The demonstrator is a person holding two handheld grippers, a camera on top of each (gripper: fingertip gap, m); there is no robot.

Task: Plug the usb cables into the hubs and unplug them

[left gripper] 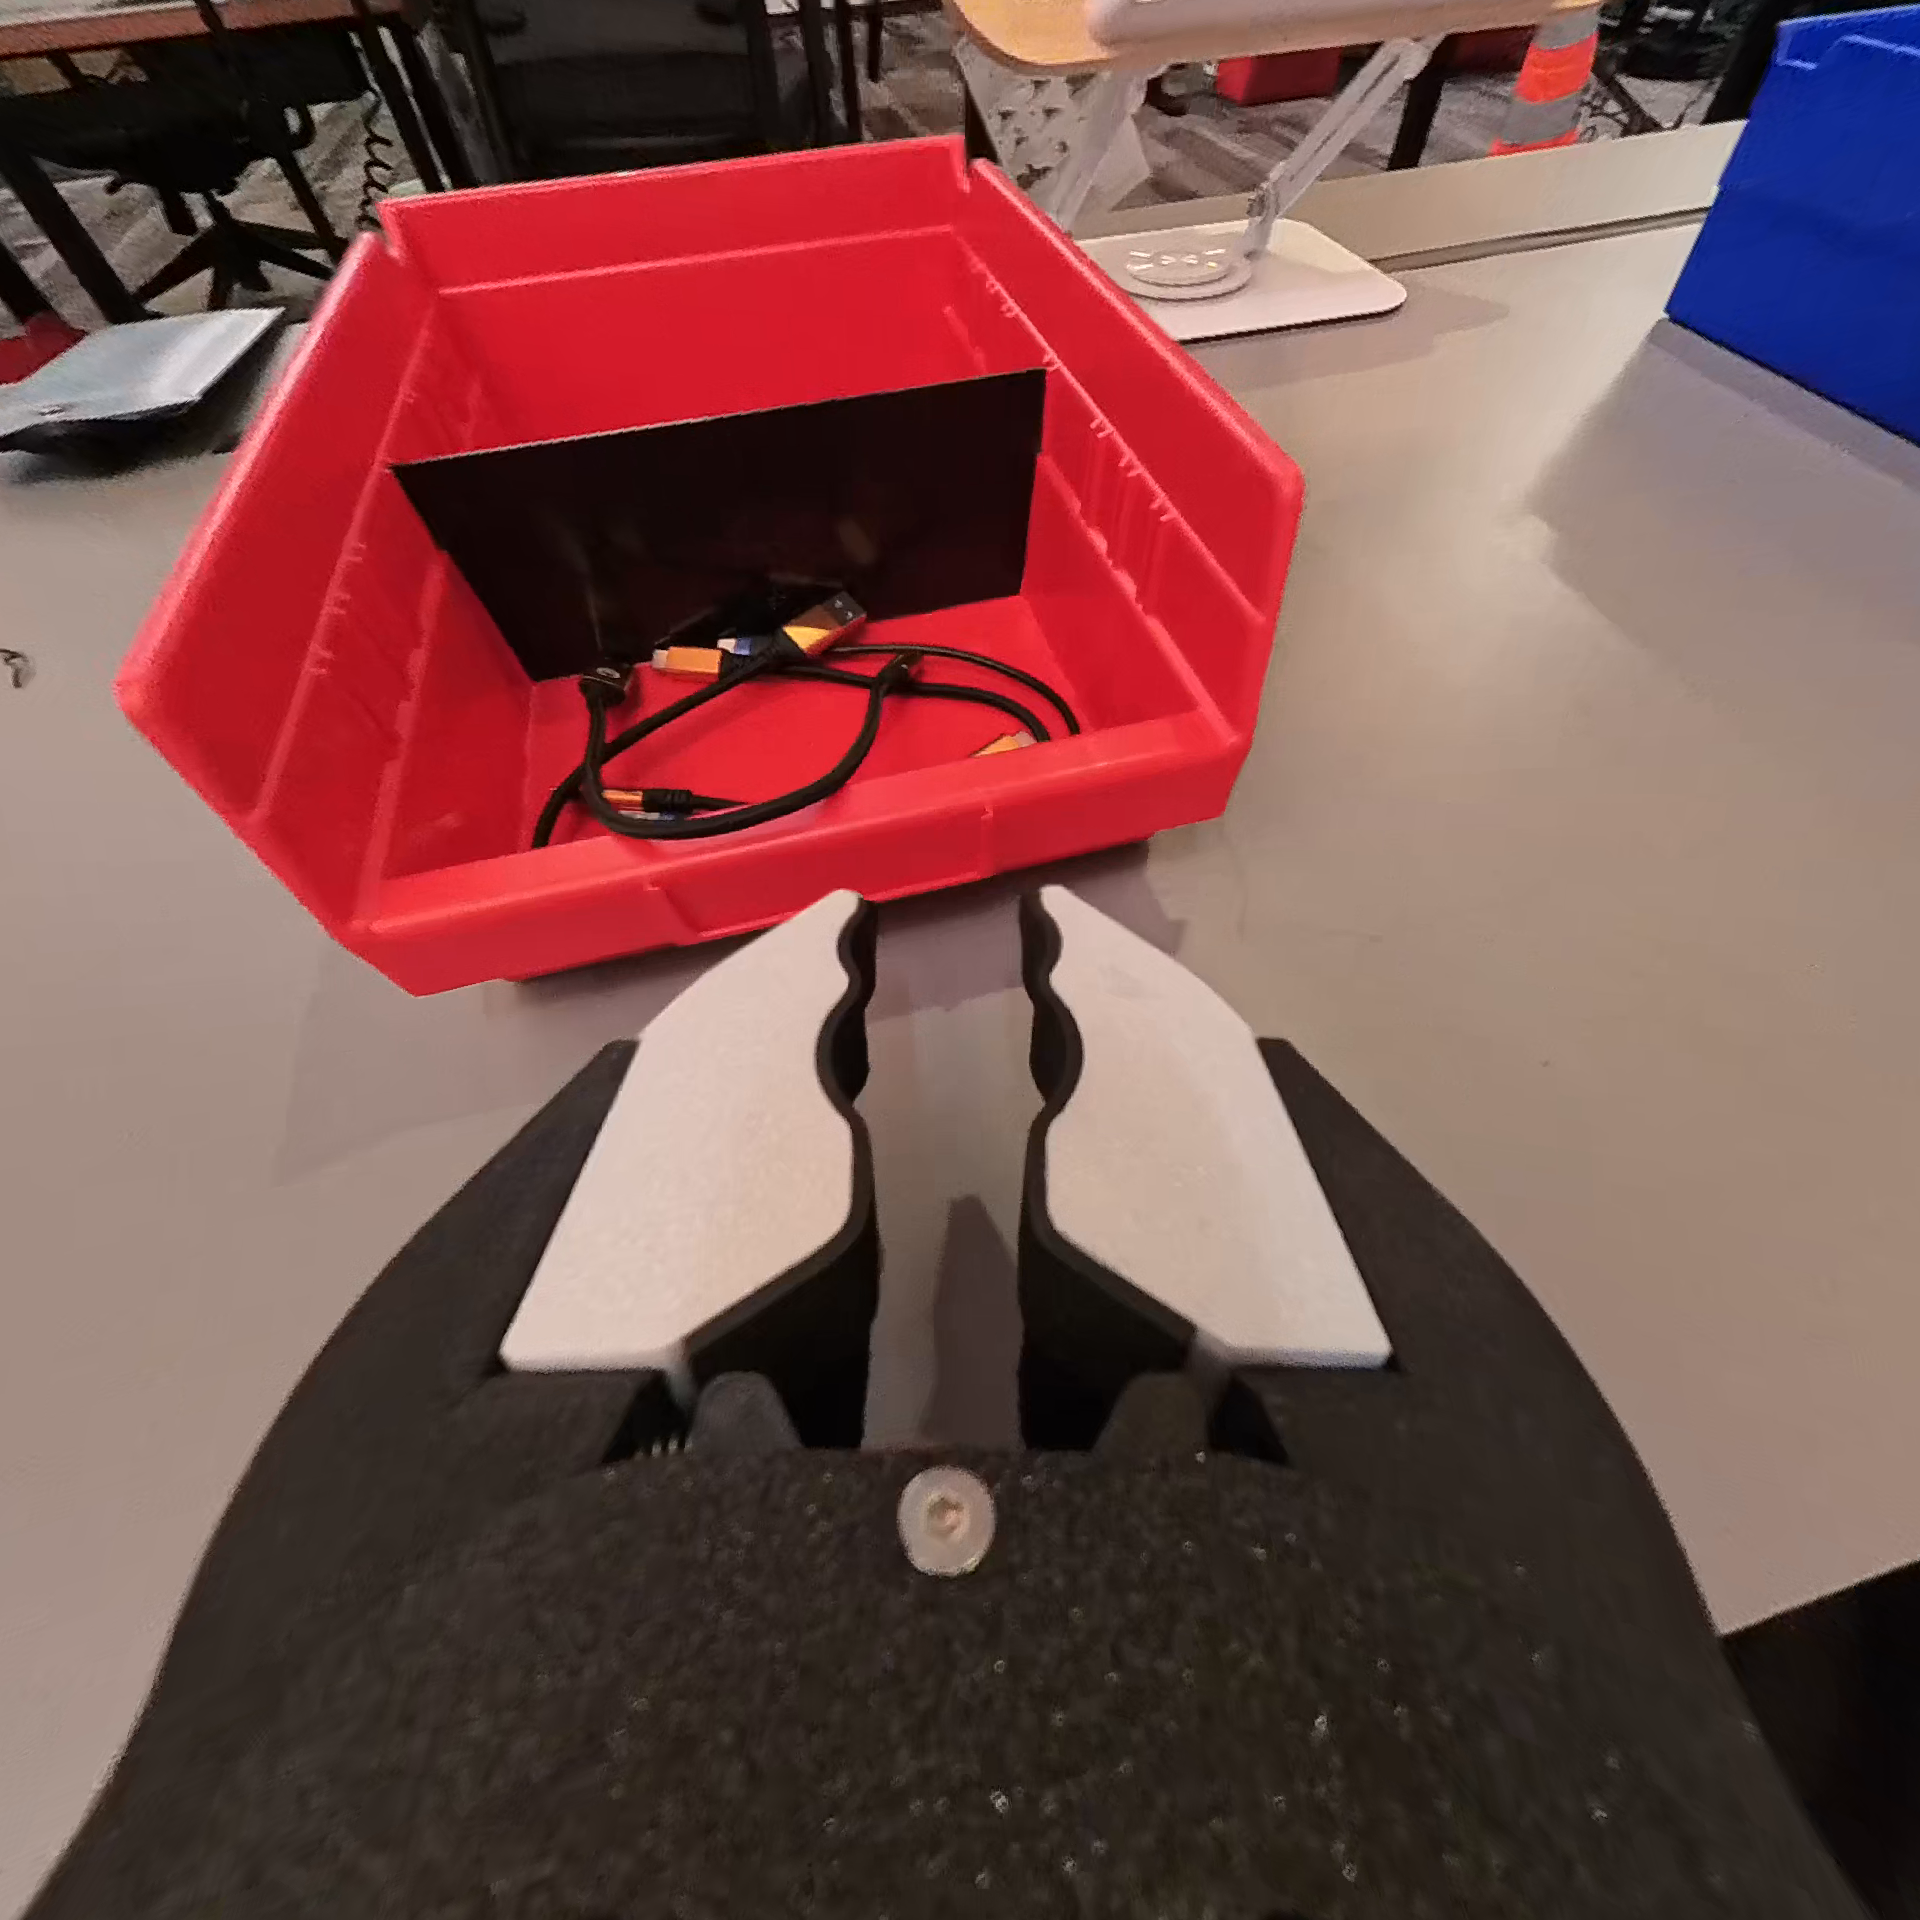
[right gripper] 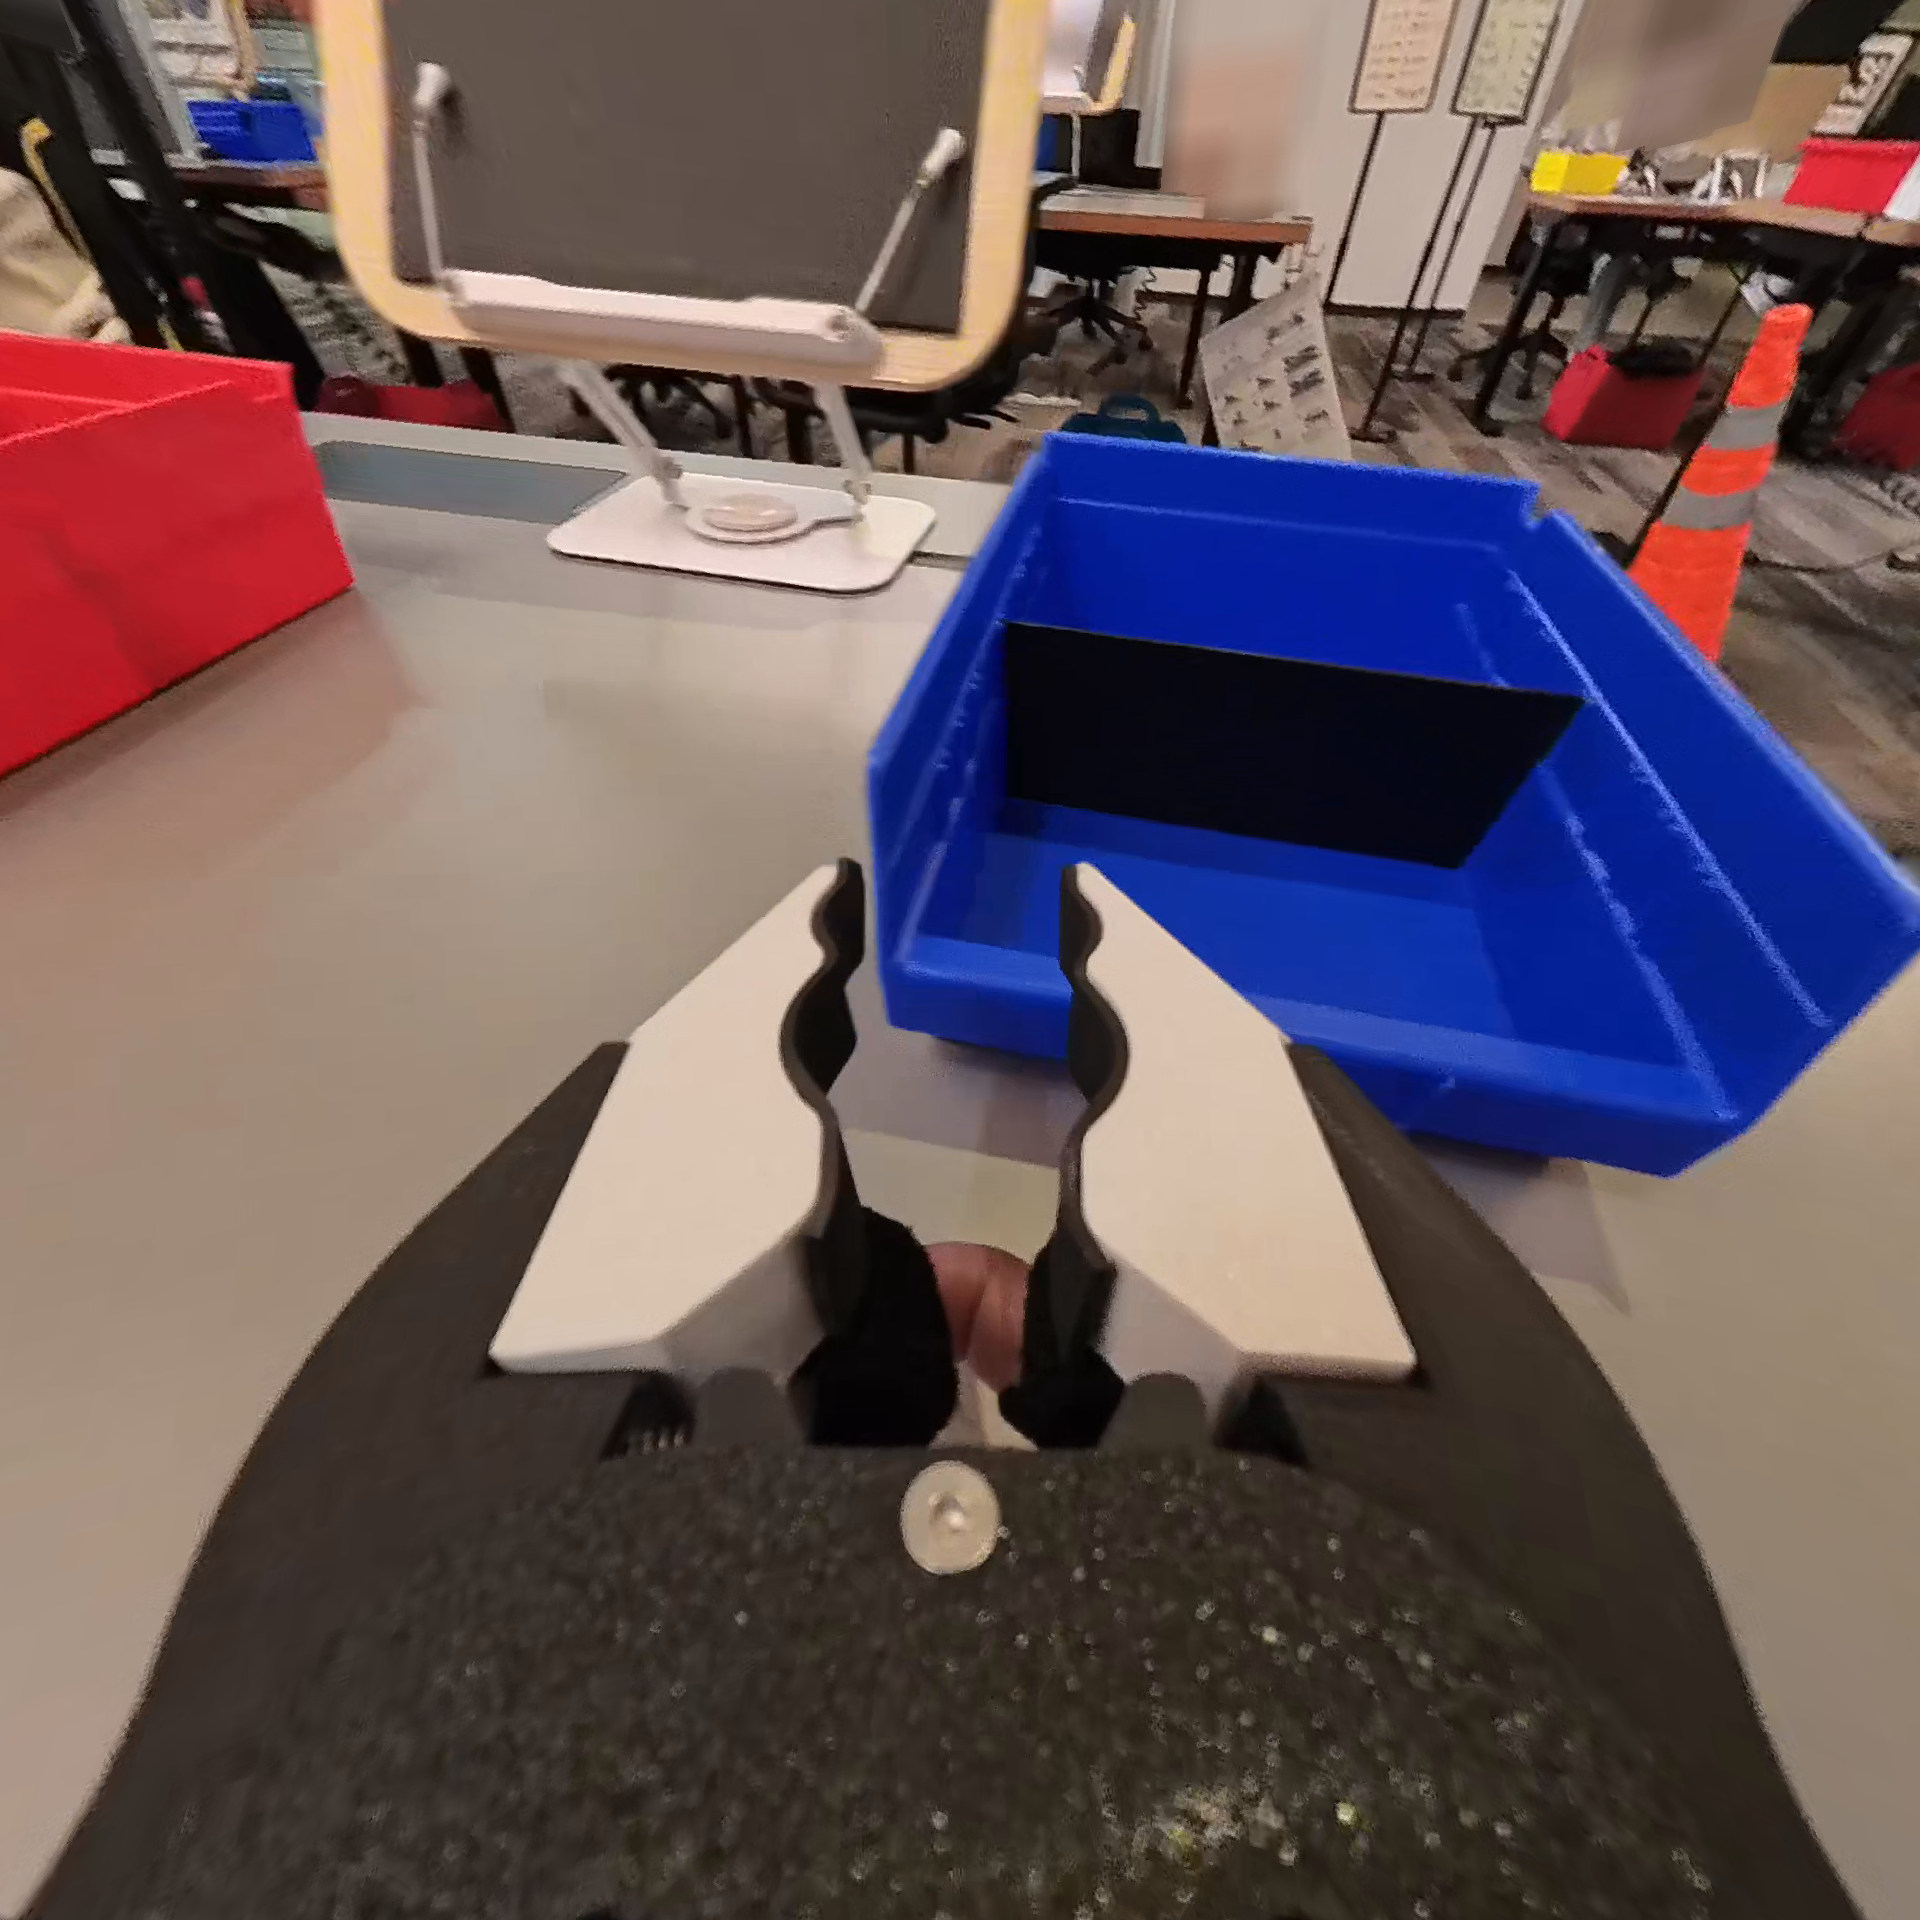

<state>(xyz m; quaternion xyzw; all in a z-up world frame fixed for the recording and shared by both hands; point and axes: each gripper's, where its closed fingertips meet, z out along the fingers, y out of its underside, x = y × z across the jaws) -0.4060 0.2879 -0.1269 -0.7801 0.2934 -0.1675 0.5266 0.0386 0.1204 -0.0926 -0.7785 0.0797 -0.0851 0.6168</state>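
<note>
Left claw [left gripper: 948, 914] spread and empty, hovering above the grey table [left gripper: 1507, 831], just short of the near lip of the red bin [left gripper: 727, 894]. Inside that bin, in front of a black divider [left gripper: 727, 499]: a tangle of black cables [left gripper: 790, 727] with orange-gold plugs, untouched. Right claw [right gripper: 963, 883] likewise spread and empty, near the left front corner of the blue bin [right gripper: 1455, 1081]. Nothing visible in the blue bin's near compartment ahead of its own dark divider [right gripper: 1278, 748]. White stand [right gripper: 748, 530] at the table's far edge.
</note>
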